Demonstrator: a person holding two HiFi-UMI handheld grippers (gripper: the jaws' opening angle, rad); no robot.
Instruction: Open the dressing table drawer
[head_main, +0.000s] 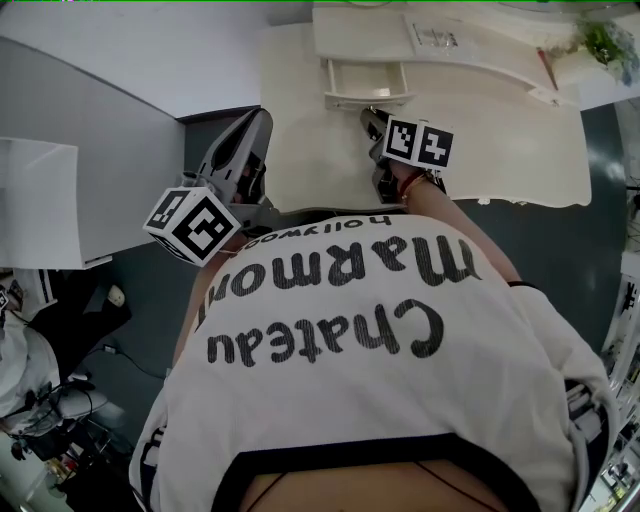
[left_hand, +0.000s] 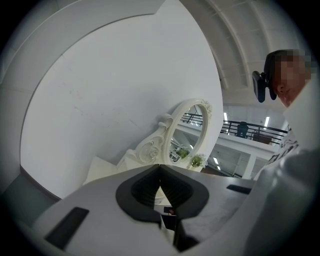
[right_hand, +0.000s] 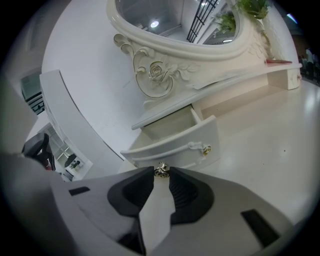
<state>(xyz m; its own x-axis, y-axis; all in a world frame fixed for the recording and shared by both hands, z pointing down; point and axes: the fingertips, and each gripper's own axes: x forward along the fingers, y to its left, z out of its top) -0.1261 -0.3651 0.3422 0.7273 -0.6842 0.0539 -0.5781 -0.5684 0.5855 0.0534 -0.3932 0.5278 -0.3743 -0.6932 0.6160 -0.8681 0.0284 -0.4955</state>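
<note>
Jaws: right gripper (right_hand: 161, 173) clamped on drawer knob (right_hand: 161, 170), left gripper (left_hand: 160, 167) together; cream tabletop (right_hand: 270, 150), white wall (left_hand: 100, 100)

Drawer (right_hand: 175, 144) glossy cream paint; knob (right_hand: 161, 171) shiny metal.

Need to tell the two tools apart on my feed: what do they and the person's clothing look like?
The left light-grey plastic tool and the right light-grey plastic tool match: wedge-shaped jaws lined with black ribbed pads. Each carries a white cube with black square markers. The person wears a white T-shirt with black lettering.
</note>
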